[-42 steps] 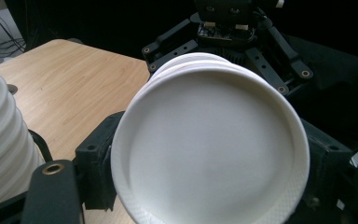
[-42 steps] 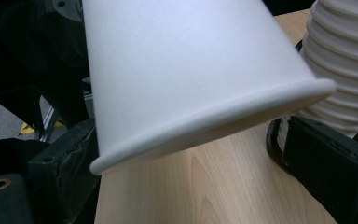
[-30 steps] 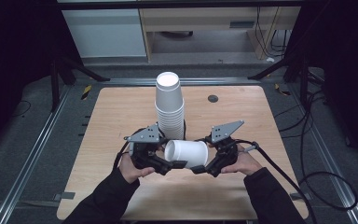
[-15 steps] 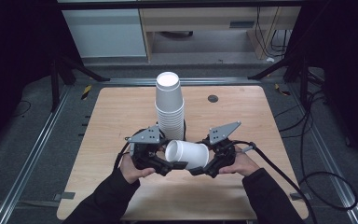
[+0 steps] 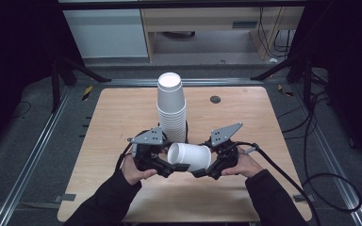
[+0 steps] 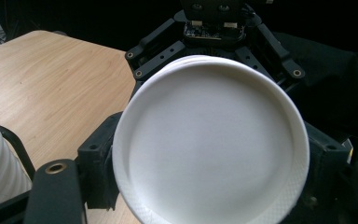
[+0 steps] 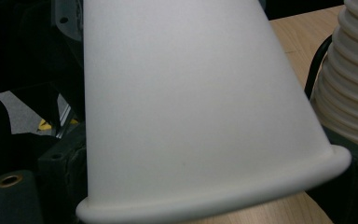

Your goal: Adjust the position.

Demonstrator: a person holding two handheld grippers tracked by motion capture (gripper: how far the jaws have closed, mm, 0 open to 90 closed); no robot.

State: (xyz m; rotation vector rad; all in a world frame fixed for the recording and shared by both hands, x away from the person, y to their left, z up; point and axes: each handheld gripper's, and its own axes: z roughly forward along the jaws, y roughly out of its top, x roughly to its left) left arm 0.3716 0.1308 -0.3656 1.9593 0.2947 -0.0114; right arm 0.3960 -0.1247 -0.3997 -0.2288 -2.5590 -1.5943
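Gripping a white paper cup [image 5: 189,157] sideways above the near middle of the wooden table [image 5: 245,117], left gripper [image 5: 167,168] closing on its base end, right gripper [image 5: 202,172] clamping its rim end. Standing upright just beyond, a tall stack of cups [image 5: 172,107] near the table's centre.

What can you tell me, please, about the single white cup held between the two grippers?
The white cup looks like plain paper with a matte, unmarked wall that tapers from a rolled rim to a narrower flat base. It lies on its side above the wooden table, just in front of the tall stack of cups. Its base faces the left gripper, and its rim end sits at the right gripper. Both grippers' black jaws flank it; the exact contact points are hidden.
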